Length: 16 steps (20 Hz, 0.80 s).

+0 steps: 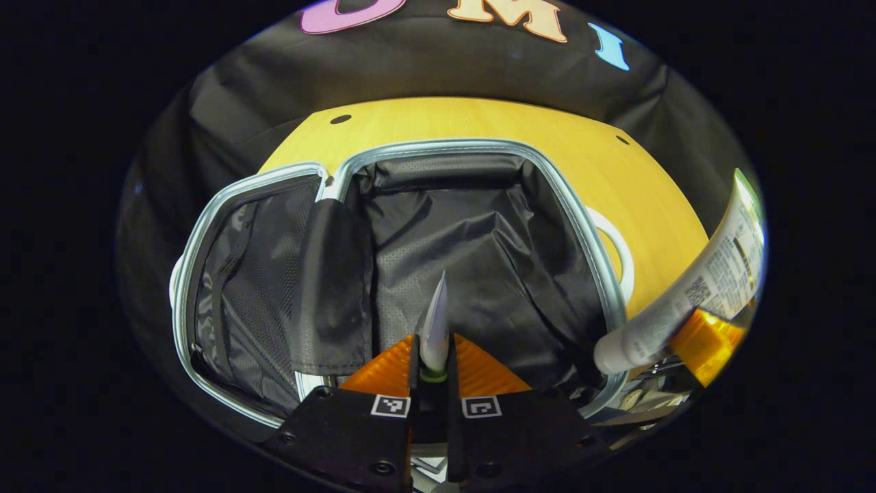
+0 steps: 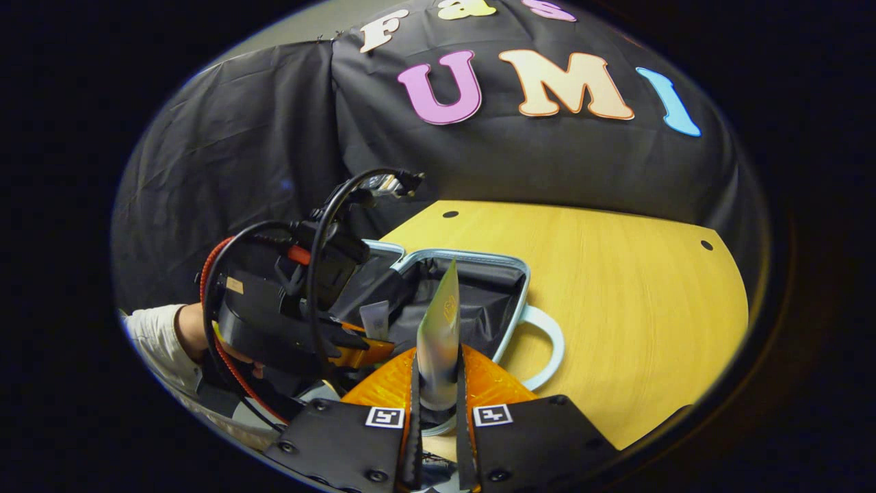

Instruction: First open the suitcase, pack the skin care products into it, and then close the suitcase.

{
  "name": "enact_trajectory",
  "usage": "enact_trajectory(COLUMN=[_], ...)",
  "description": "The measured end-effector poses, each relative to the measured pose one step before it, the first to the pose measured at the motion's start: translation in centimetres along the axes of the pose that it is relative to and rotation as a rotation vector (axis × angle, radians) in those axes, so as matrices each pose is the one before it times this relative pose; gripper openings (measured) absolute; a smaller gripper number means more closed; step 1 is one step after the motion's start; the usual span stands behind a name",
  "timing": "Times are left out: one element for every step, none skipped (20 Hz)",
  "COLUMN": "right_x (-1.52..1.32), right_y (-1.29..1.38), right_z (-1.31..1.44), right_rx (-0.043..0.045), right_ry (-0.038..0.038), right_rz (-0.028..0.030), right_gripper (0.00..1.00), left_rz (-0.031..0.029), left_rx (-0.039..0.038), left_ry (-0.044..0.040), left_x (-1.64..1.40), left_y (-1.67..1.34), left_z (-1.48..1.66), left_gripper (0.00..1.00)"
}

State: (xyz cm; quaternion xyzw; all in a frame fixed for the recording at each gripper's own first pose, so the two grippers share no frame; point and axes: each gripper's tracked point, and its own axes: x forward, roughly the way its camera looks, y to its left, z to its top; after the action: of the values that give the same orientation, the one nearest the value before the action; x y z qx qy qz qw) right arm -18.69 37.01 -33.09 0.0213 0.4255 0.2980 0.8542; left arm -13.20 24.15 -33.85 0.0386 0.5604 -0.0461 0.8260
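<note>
While gripped, each tube (image 1: 434, 329) juts beyond its claw (image 1: 434, 363).

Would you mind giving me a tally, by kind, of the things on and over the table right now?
Skin care tubes: 2, the left gripper's tube and the right gripper's tube, each held over the open case.
Suitcases: 1, the open suitcase.
Grippers: 2, the left gripper and the right gripper.
Tables: 1, the wooden table.
Total: 6.
</note>
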Motion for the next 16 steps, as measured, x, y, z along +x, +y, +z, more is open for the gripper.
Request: enact_trajectory(right_x=[0.408,0.355,0.384,0.300,0.556,0.491,0.485,0.297,0.429,0.405,0.056,0.395,0.413,0.198,0.369,-0.005], right_y=[0.527,0.462,0.117,0.032,0.028,-0.066,0.027,-0.129,-0.263,-0.378,-0.164,0.272,-0.074,-0.032,0.097,0.183], right_z=[-0.490,-0.506,-0.839,-0.726,-0.800,-0.473,-0.338,-0.448,-0.516,-0.269,-0.060,0.053,0.340,0.420,0.089,0.245], right_rx=[0.00415,0.00309,0.00333,0.00457,0.00763,0.01132,0.01354,0.01163,0.00964,0.00870,0.01094,0.01137,-0.00384,-0.00590,-0.00691,-0.00367], right_ry=[0.01432,0.01823,0.02272,0.02720,0.02856,0.02307,0.02244,0.02386,0.02311,0.02077,0.02078,-0.01099,0.00065,-0.00458,-0.00320,-0.00717], right_rz=[0.00305,0.00295,-0.00415,-0.00755,-0.00676,-0.00476,-0.00470,-0.01004,-0.01334,-0.01901,-0.00462,0.00077,-0.00744,-0.00461,-0.00421,0.00715], right_gripper=[0.22,0.22,0.22,0.22,0.22,0.22,0.22,0.22,0.22,0.23,0.23,0.24,0.24,0.27,0.23,0.31], left_rz=[-0.01589,-0.01129,-0.01487,-0.00375,-0.01114,0.00485,-0.00091,-0.00141,0.00256,0.00299,0.00457,0.00434,0.01050,0.01393,0.01080,0.01041], left_rx=[0.00166,-0.00366,-0.00436,-0.00354,-0.00149,-0.00221,-0.00466,-0.01037,-0.00904,-0.00566,-0.00095,0.00262,0.00215,-0.00232,-0.00933,-0.01596], left_ry=[-0.00192,-0.00079,-0.00944,-0.01960,-0.02195,-0.01817,-0.01794,-0.01176,-0.01119,-0.01272,-0.01553,-0.01375,-0.01915,-0.01722,-0.02527,-0.03041], left_x=[0.251,0.196,-0.149,-0.056,-0.199,-0.270,-0.209,-0.287,-0.215,-0.327,-0.319,-0.287,-0.394,-0.338,-0.303,-0.270], left_y=[-0.096,-0.013,-0.216,0.093,-0.047,0.296,0.347,0.379,0.491,0.533,0.617,0.649,0.847,0.822,0.848,0.936], left_z=[0.020,-0.017,0.228,0.504,0.510,0.409,0.468,0.369,0.287,0.492,0.385,0.483,0.635,0.611,0.919,1.051], left_gripper=[0.18,0.19,0.23,0.27,0.43,0.51,0.64,0.72,0.69,0.69,0.70,0.73,0.73,0.73,0.73,0.73])
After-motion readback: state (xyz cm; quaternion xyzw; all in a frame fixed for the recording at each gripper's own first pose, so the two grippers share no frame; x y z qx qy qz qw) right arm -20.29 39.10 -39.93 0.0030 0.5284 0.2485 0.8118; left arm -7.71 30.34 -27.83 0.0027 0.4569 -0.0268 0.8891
